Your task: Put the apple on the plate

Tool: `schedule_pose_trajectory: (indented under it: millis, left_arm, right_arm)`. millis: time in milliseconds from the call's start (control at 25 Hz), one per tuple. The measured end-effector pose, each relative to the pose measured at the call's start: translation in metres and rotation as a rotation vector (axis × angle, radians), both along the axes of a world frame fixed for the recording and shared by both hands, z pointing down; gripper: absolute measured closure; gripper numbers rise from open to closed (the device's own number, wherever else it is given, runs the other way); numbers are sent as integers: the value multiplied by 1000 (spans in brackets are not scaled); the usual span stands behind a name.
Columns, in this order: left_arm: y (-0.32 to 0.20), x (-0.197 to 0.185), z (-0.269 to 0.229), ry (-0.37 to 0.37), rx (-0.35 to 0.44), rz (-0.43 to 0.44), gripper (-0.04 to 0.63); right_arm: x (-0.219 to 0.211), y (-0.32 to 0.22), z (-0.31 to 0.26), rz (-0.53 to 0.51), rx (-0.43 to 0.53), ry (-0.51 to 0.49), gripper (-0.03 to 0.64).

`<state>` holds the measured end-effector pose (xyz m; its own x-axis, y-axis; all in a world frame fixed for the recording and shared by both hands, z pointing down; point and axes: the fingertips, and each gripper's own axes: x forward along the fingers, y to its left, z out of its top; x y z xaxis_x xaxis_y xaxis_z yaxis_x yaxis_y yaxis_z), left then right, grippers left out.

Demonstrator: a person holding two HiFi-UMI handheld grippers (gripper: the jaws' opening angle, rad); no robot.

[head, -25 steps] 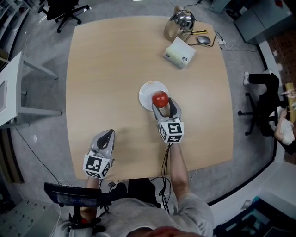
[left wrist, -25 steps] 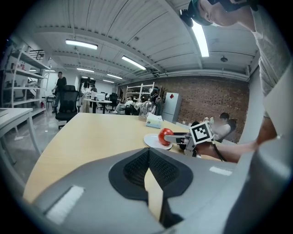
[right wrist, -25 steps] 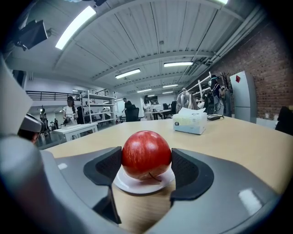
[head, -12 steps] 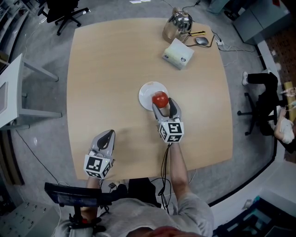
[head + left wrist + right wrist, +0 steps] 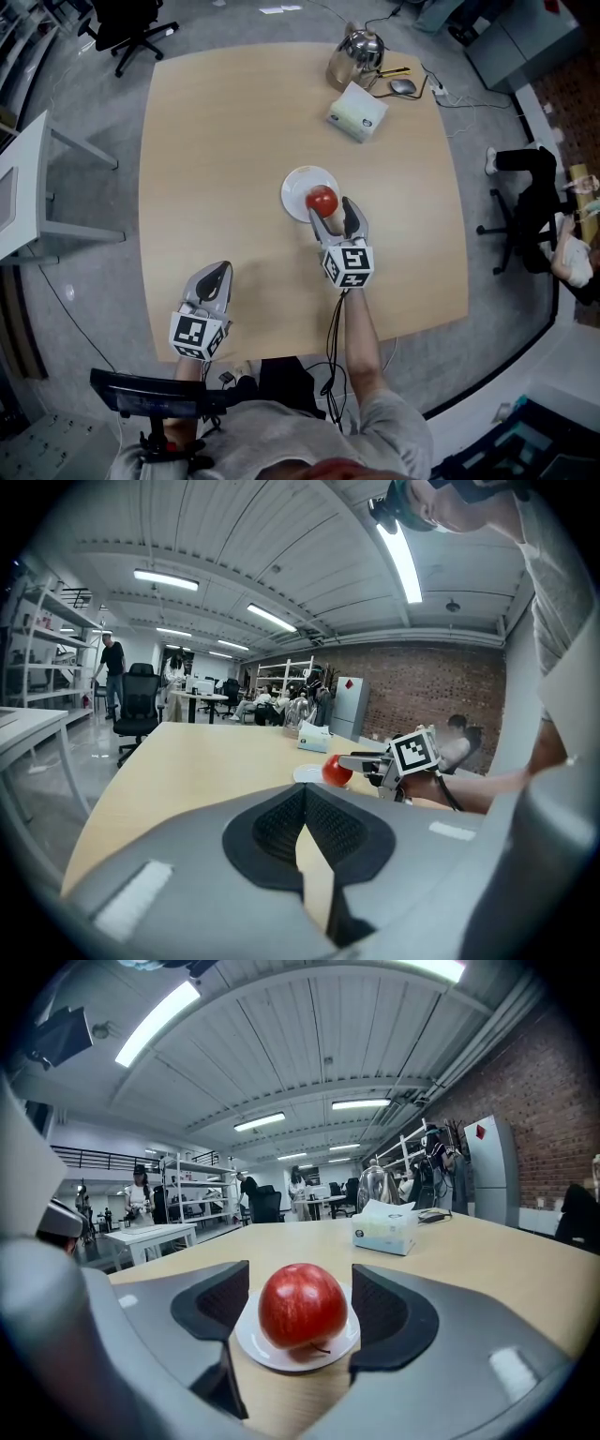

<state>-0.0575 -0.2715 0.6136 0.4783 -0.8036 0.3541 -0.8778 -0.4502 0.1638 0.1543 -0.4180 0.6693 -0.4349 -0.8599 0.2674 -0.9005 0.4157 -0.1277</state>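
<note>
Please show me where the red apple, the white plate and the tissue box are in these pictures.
Red round apple [image 5: 302, 1305]: right gripper view, middle of its front skin.
White round plate [image 5: 253, 1347]: right gripper view, bare left rim.
Pale rectangular tissue box [image 5: 357, 112]: head view, its top face.

Head view steeply down on table [image 5: 216, 141], gripper views low, both show apple [image 5: 302, 1305]

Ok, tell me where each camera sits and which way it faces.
Head view: on the person's head, looking steeply down at the table; shows the right forearm, left gripper and right gripper.
Left gripper view: on the left gripper, facing across the table over its closed jaws towards the right gripper.
Right gripper view: on the right gripper, facing the apple on the plate between its parted jaws.
Shared: all three show the apple and plate.
</note>
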Motion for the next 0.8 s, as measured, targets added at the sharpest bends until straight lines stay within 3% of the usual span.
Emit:
schedule_pose_trajectory:
  millis: [240, 440, 800]
  left_arm:
    - [7, -7, -12, -1, 19, -4, 575]
    - [12, -10, -20, 2, 37, -5, 575]
    - [28, -18, -36, 6, 63, -5, 575]
  right_arm:
    - [-3, 10, -18, 3, 23, 8, 281]
    - [-3, 21, -32, 11, 51, 24, 344]
    - [-5, 45, -61, 23, 86, 23, 393]
